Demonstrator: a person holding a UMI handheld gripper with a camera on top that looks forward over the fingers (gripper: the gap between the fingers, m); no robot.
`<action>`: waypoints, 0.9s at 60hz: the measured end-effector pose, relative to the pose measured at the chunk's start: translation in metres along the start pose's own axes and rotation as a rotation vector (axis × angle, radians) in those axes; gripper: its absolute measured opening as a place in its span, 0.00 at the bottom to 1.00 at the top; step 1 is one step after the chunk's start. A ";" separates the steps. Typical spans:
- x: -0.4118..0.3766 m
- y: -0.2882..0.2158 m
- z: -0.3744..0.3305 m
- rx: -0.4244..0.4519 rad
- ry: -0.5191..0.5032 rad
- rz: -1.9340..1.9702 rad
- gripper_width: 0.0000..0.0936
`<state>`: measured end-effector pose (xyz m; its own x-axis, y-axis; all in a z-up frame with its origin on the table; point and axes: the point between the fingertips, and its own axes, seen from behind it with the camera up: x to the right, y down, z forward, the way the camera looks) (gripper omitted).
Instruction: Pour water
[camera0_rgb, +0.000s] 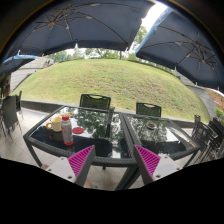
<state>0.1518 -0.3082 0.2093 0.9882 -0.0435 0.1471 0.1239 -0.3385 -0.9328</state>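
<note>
A glass-topped patio table (100, 145) stands just beyond my fingers. On its left part stands an upright bottle (67, 131) with a red top, with a small red object (78, 130) beside it and a yellowish item (54, 127) to its left. My gripper (114, 162) is open and empty. Its magenta pads (80, 160) sit wide apart over the table's near edge. The bottle is ahead and to the left of the left finger, well apart from it.
A second glass table (160, 135) adjoins on the right. Dark chairs (95, 101) stand behind the tables, and more chairs (10, 112) at both sides. Large umbrellas (90, 22) hang overhead. A grassy slope (115, 80) rises beyond.
</note>
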 end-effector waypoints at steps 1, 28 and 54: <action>0.001 0.000 0.000 0.001 0.005 -0.004 0.87; -0.064 0.002 0.054 -0.012 -0.111 -0.065 0.87; -0.256 -0.015 0.230 0.118 -0.296 0.113 0.87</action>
<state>-0.0817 -0.0754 0.1101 0.9776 0.2057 -0.0450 0.0047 -0.2352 -0.9719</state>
